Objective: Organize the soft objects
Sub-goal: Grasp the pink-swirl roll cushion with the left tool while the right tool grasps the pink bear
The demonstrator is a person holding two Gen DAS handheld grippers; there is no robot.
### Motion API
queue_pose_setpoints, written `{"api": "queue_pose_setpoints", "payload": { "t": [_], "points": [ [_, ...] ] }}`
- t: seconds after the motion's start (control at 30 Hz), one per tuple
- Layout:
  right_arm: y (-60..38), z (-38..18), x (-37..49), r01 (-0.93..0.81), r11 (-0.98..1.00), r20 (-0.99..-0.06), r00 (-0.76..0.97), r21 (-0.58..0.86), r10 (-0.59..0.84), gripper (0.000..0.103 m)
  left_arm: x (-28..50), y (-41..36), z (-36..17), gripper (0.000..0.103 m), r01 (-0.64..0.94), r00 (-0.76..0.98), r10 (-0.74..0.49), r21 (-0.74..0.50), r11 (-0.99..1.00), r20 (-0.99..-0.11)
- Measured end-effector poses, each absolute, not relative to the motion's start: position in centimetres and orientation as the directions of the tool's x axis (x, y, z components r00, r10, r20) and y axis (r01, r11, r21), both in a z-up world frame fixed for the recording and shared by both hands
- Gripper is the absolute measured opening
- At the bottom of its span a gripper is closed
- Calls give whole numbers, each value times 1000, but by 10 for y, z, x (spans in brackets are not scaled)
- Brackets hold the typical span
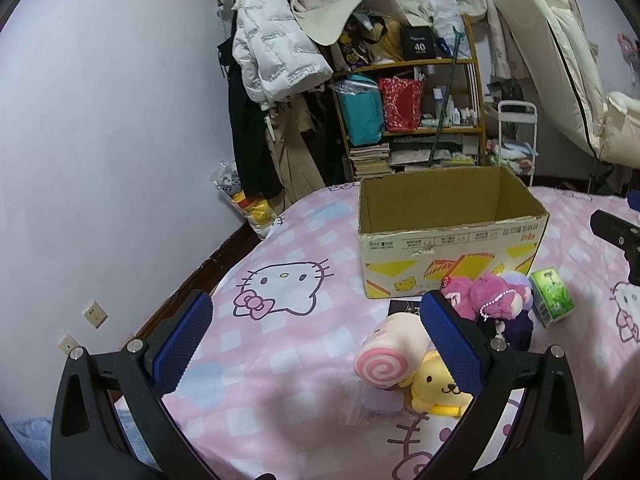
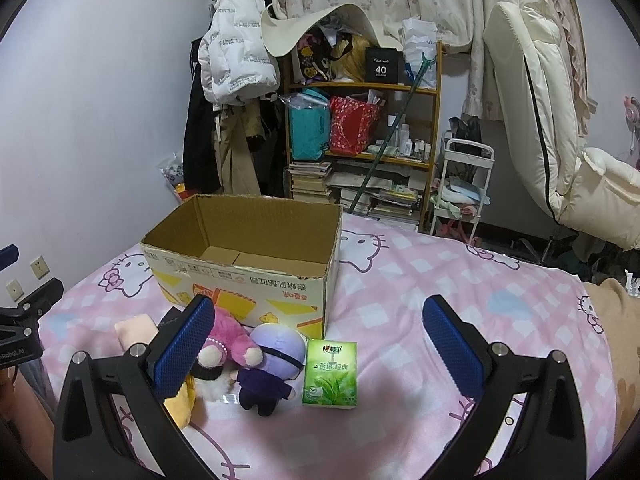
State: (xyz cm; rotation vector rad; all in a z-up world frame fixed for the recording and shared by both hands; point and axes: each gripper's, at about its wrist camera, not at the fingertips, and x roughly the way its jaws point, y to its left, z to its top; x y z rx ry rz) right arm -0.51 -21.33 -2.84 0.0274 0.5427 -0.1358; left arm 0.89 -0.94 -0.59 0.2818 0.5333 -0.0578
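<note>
Plainly both pairs of fingers, left (image 1: 316, 344) and right (image 2: 320, 346), gape wide and empty above the bed (image 2: 400, 320); the soft toys (image 2: 256, 360) cluster before the open cardboard box (image 2: 240, 256), probably staged for dropping in.

Both handheld grippers hover level, side by side, fingers pointing forward. The left gripper (image 1: 316, 336) stands with its blue-padded jaws spread wide, holding nothing. The right gripper (image 2: 318, 340) is likewise spread and empty. What may be the operator's forearm shows at the left gripper's edge.
</note>
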Motion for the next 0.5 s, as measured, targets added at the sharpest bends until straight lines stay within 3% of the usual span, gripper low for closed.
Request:
{"api": "queue_pose_setpoints", "payload": {
  "t": [0.33, 0.5],
  "points": [
    [-218, -33, 14, 124, 992, -569, 817, 12, -95, 103, 38, -8, -9, 102, 165, 823, -1, 238, 957, -568],
    [-207, -36, 22, 96, 995, -585, 805, -32, -96, 103, 61, -7, -18, 102, 180, 764, -10, 197, 964, -645]
  ]
}}
